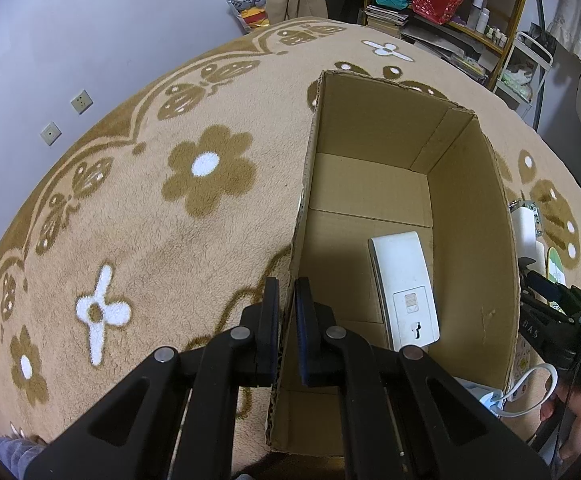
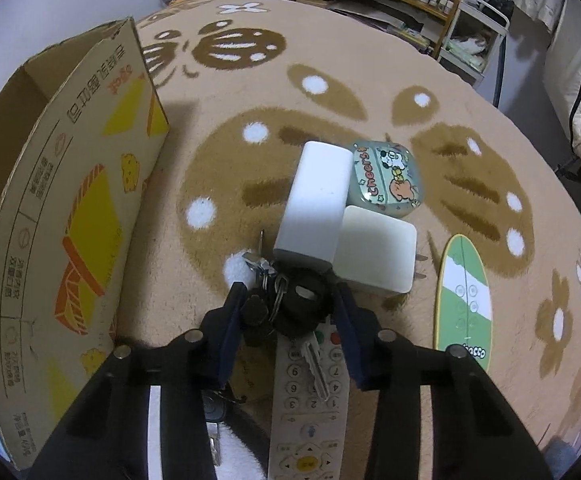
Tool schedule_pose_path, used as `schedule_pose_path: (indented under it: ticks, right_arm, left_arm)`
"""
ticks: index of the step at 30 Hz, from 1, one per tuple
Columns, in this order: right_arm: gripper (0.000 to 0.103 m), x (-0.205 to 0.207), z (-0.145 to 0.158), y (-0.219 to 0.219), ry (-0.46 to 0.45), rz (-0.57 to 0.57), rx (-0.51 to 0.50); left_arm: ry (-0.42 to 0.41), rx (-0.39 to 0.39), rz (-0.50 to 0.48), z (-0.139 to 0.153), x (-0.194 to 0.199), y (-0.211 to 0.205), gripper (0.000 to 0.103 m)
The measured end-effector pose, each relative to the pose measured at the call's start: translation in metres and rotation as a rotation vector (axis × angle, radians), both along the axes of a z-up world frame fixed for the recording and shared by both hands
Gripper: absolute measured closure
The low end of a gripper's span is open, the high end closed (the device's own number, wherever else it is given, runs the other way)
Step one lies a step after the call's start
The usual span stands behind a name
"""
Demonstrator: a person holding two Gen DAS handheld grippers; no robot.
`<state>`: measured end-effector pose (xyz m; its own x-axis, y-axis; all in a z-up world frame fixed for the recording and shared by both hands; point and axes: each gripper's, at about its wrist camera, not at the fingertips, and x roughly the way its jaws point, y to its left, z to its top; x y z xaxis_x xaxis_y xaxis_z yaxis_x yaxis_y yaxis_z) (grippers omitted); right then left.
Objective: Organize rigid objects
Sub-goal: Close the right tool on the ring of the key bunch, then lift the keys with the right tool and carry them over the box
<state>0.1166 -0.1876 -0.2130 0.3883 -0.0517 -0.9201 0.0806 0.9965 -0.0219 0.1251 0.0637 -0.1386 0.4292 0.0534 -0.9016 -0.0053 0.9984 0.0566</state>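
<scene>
Landmark: cardboard box (image 1: 374,184), open top, on patterned beige rug (image 1: 138,216).

Left of box: bare rug only, brown and white flower motifs.

At box's left wall: left gripper (image 1: 288,312) clamped narrow on the wall's upper edge, one finger outside, one inside, cardboard pinched between pads.

Inside box: white flat device (image 1: 404,284) lying on the floor, close to the right wall, labelled face up.

Right of box, right-wrist view: box (image 2: 70,200) printed side facing the pile. Just beside it on rug (image 2: 370,92): key bunch (image 2: 286,304) with black fob, lying partly over a white remote control (image 2: 310,412). Right gripper (image 2: 290,312) pointing down at it, fingers half-open either side of the black fob and keys; left pad against a dark key head, right pad close to the fob, contact there cannot be told. Bunch resting on the pile, not lifted.

Beyond keys, further from box: tall white block (image 2: 316,204), cream charger (image 2: 374,248) with prongs touching it, cartoon-printed case (image 2: 388,178) behind both.

Farthest right from box: green-and-white oval board (image 2: 466,296), flat on rug.
</scene>
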Motion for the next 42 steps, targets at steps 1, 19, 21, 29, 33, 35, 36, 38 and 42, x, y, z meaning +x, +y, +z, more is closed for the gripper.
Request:
schedule_pose_path:
  ticks: [1,19,21,29,33,35,36,38,42]
  right_arm:
    - [0.056,0.000,0.000,-0.001,-0.001,-0.002,0.007]
    - [0.058,0.005,0.004,-0.006,0.028,-0.008,0.065]
    - [0.065,0.005,0.006,-0.006,0.027,0.014,0.061]
    - [0.090,0.003,0.009,0.001,0.029,0.065,0.095]
    - [0.090,0.002,0.014,0.001,0.019,0.066,0.123]
    - [0.090,0.001,0.021,-0.001,0.003,0.055,0.166]
    - [0.090,0.001,0.024,-0.002,-0.004,0.053,0.178]
    - [0.090,0.001,0.029,-0.003,-0.017,0.050,0.196]
    - [0.090,0.001,0.032,-0.008,-0.021,0.040,0.231]
  left_arm:
    - [0.000,0.000,0.000,0.000,0.000,0.000,0.096]
    - [0.003,-0.010,0.004,0.000,0.001,0.002,0.095]
    - [0.003,-0.011,0.005,0.000,0.000,0.002,0.095]
    - [0.002,-0.005,0.004,0.000,0.000,0.003,0.095]
    - [0.002,-0.003,0.003,0.000,0.000,0.003,0.095]
    - [0.002,-0.006,0.005,0.000,0.000,0.003,0.095]
    - [0.003,-0.007,0.005,0.000,0.000,0.003,0.095]
    - [0.003,-0.007,0.005,0.000,0.000,0.003,0.095]
    - [0.003,-0.006,0.004,0.000,0.000,0.004,0.095]
